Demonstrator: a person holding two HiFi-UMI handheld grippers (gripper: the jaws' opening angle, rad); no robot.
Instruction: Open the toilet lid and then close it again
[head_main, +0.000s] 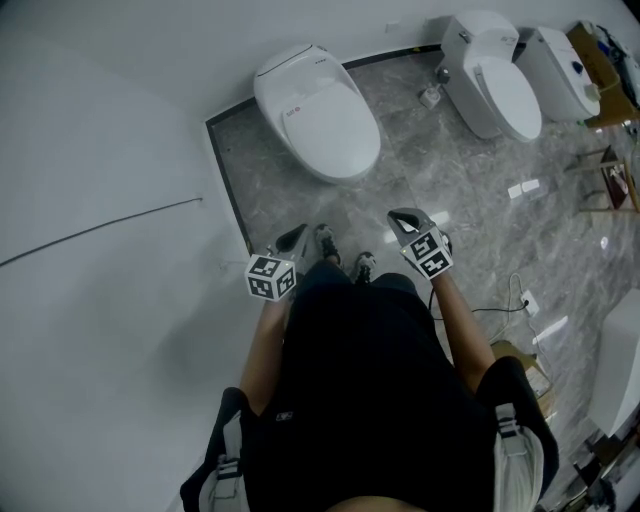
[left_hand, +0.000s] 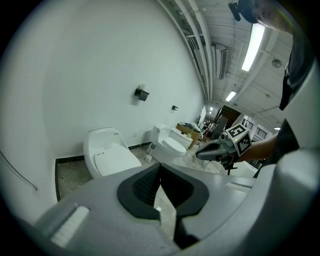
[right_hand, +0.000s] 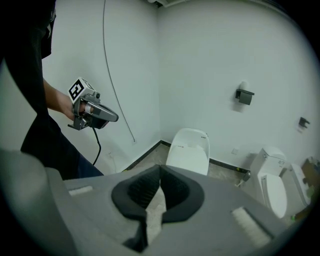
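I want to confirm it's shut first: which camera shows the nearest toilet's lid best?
Head view: it looks down on the whole closed toilet lid. Both gripper views show it from low down, front end cut off, smaller in the right one.

It appears to be a sanitary-ware showroom: several toilets (head_main: 318, 112) line a white wall (head_main: 150, 60) on marble-look floor (head_main: 420, 170) beneath industrial strip lights (left_hand: 251, 47).

Black top (head_main: 370, 380) — probably short-sleeved
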